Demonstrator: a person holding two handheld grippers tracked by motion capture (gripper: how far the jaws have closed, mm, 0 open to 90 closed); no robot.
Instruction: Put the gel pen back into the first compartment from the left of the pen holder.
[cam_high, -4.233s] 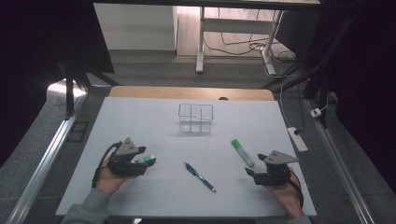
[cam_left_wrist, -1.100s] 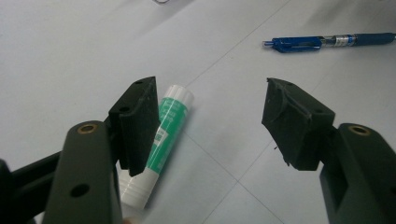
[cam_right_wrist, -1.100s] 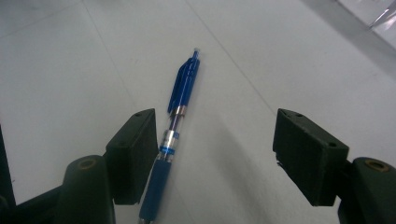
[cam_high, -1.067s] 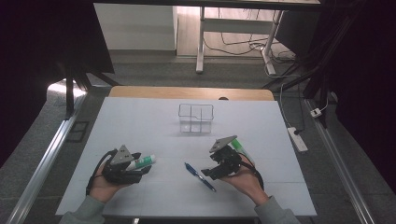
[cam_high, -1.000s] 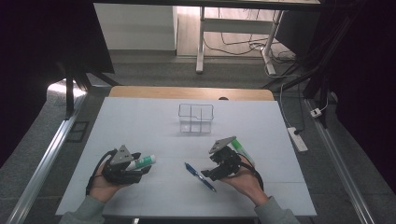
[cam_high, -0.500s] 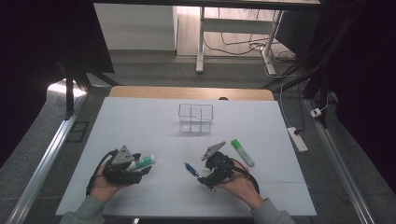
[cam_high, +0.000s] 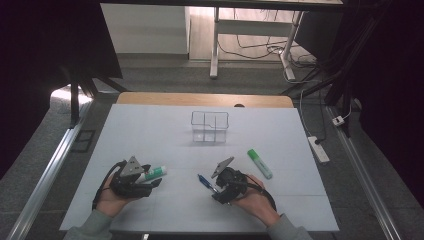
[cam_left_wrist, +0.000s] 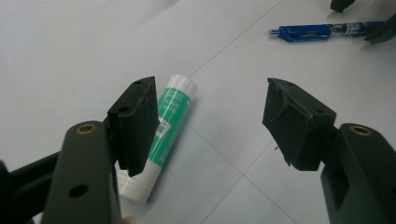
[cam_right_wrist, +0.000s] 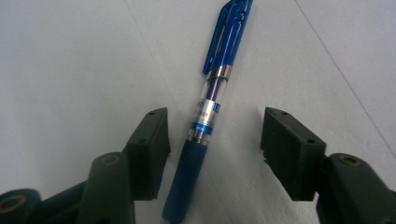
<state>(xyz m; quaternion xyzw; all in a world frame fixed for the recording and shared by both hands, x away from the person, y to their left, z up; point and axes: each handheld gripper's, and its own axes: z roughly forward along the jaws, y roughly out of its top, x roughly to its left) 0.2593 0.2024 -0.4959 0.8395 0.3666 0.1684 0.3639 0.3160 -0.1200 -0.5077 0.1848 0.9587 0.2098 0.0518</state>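
Observation:
A blue pen (cam_right_wrist: 205, 121) lies on the white table sheet (cam_high: 150, 135), front centre (cam_high: 203, 180). My right gripper (cam_right_wrist: 215, 122) straddles its grip end, low over the sheet (cam_high: 214, 190). Its jaws have just been closing, with the pen between them; the left pad is almost on the barrel and a gap stays at the right pad. My left gripper (cam_left_wrist: 210, 107) rests open at the front left (cam_high: 152, 182). A white and green tube (cam_left_wrist: 168, 121) lies beside its left jaw (cam_high: 152, 173), partly hidden behind it.
A green highlighter (cam_high: 260, 163) lies right of my right hand. A small wire divider box (cam_high: 210, 126) stands at the middle back of the sheet. A power strip (cam_high: 318, 148) lies on the floor off the table's right edge.
My right hand has slid left from beside the highlighter and come down over the blue pen. The left hand and the tube have stayed put.

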